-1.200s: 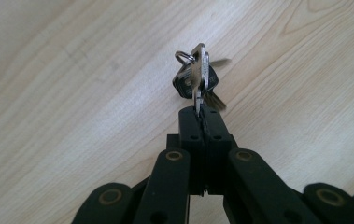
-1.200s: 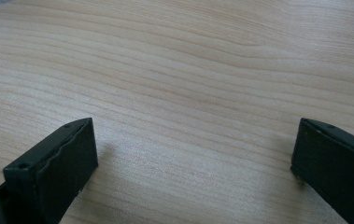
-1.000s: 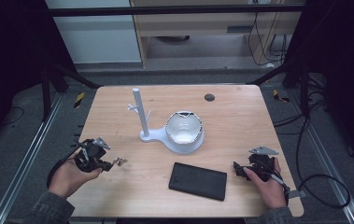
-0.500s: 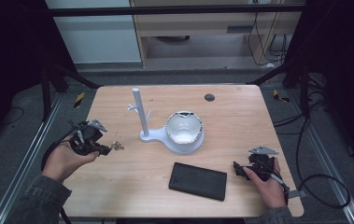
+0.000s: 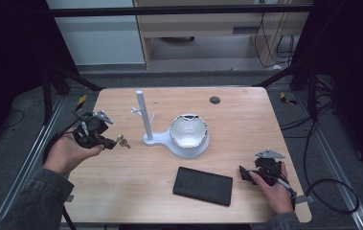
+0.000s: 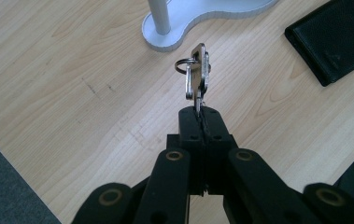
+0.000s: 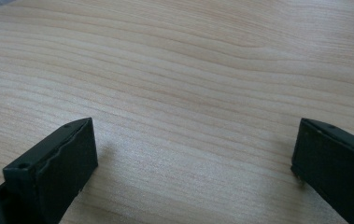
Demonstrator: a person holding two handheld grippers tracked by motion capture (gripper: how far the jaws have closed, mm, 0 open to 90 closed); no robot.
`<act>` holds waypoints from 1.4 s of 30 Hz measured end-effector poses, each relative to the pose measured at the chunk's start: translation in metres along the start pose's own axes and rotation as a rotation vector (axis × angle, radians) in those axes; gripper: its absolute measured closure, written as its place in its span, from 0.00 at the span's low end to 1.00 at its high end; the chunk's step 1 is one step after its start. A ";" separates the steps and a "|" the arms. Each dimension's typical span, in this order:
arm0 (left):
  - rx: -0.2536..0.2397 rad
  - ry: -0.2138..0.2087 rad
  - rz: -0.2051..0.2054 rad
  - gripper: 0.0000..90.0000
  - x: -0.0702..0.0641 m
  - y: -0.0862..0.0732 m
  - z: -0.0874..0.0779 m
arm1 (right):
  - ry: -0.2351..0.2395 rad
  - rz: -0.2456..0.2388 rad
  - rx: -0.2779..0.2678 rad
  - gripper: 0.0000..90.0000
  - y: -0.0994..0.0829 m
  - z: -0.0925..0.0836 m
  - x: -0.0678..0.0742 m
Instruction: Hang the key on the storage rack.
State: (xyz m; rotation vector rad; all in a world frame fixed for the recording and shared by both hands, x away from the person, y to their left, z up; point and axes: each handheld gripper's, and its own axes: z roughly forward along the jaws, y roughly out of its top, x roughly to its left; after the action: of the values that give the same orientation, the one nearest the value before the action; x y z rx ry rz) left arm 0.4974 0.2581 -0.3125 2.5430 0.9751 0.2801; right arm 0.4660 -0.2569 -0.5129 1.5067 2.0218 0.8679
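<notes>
My left gripper (image 5: 113, 143) is shut on a small bunch of metal keys (image 6: 197, 74) with a split ring; the keys (image 5: 122, 141) hang off its tips above the table's left side. Just to its right stands a white stand (image 5: 143, 117) with a thin upright post and short side pegs; its base (image 6: 202, 18) lies ahead of the keys in the left gripper view. My right gripper (image 5: 243, 174) rests low at the table's front right, jaws wide apart over bare wood (image 7: 188, 112), nothing between them.
A white bowl-shaped dish (image 5: 188, 133) sits on the stand's base at the table's middle. A flat black wallet (image 5: 203, 186) lies near the front edge, between the two hands. A dark round grommet (image 5: 214, 100) marks the far part of the wooden table (image 5: 246, 124).
My left hand has lifted the keys up off the table and carried them a little farther from the front edge. The right hand has stayed put.
</notes>
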 end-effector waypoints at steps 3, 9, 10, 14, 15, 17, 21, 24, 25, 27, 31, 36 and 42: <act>-0.001 0.001 0.007 0.99 0.000 0.004 -0.004 | 0.000 0.000 0.000 0.00 0.000 0.000 0.000; -0.021 0.019 0.018 0.99 0.001 0.019 -0.018 | -0.001 -0.003 0.000 0.00 0.000 0.000 0.000; -0.016 0.022 0.020 0.99 0.001 0.022 -0.019 | -0.001 -0.003 0.000 0.00 0.000 0.000 0.000; -0.012 0.035 0.022 0.99 0.001 0.032 -0.021 | -0.001 -0.001 0.002 0.00 0.000 0.000 0.000; -0.013 0.035 0.024 0.99 0.000 0.034 -0.022 | -0.003 -0.004 0.001 0.00 0.000 0.000 0.000; -0.016 0.041 0.023 0.99 0.000 0.036 -0.022 | -0.003 -0.004 0.001 0.00 0.000 0.000 0.000; -0.013 0.045 0.024 0.99 -0.001 0.044 -0.025 | -0.003 -0.004 0.001 0.00 0.000 0.000 0.000; -0.016 0.049 0.026 0.99 0.000 0.051 -0.026 | -0.003 -0.004 0.001 0.00 0.000 0.000 0.000; -0.014 0.052 0.028 0.99 0.001 0.053 -0.026 | -0.003 -0.004 0.001 0.00 0.000 0.000 0.000; -0.012 0.065 0.026 0.99 0.003 0.059 -0.028 | -0.003 -0.003 0.001 0.00 0.000 0.000 0.000; -0.008 0.070 0.017 0.99 0.008 0.064 -0.028 | -0.003 -0.004 0.001 0.00 0.000 0.000 0.000; 0.006 0.072 0.001 0.99 0.016 0.066 -0.026 | -0.003 -0.004 0.001 0.00 0.000 0.000 0.000; -0.001 0.075 -0.008 0.99 0.019 0.069 -0.026 | -0.003 -0.004 0.001 0.00 0.000 0.000 0.000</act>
State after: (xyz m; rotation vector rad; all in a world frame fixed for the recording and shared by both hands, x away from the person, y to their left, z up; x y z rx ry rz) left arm 0.5440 0.2316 -0.2584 2.5435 1.0124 0.3760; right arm 0.4661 -0.2569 -0.5131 1.5030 2.0228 0.8633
